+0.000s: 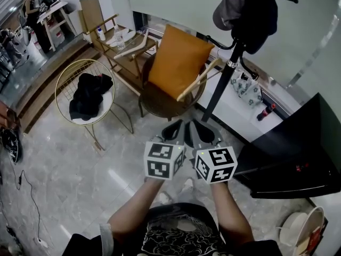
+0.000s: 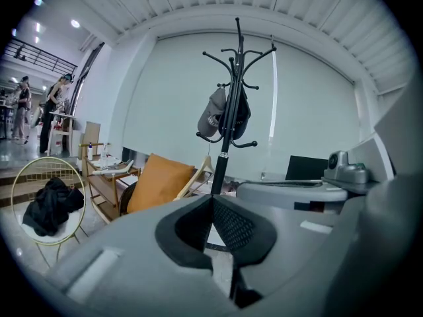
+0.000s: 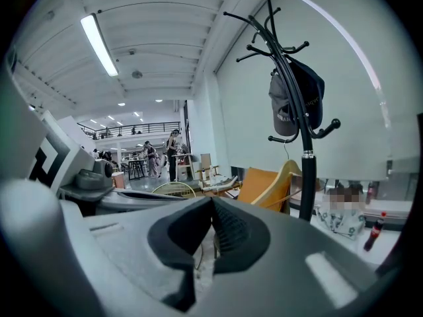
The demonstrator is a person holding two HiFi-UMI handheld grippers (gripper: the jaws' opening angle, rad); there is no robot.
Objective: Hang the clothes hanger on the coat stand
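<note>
- Here we are, both grippers side by side low in the middle of the head view, pointing to twelve o'clock.
- The left gripper has its jaws pressed together, dark pads meeting at the tip, nothing between them.
- Same story on the right gripper: jaws fully closed, pads tip to tip, empty.
- Each one carries its marker cube, the left cube and the right cube almost touching, with a forearm behind each.
- The wooden hanger sits at twelve to one o'clock from the grippers, well apart from them, leaning against the orange cushion on a round brown chair.
- Neither gripper touches the hanger.
- The coat stand rises at one o'clock, its black pole just beside the chair and running up toward the top edge of the head view.
- On its hooks hang a grey cap and, right against it, a black item I can't identify for sure.
- Out at ten o'clock stands a gold wire chair with a black garment heaped on its seat.
- At three o'clock, a big black screen; just above it, at two o'clock, a dark bottle lies beside a patterned bag.
</note>
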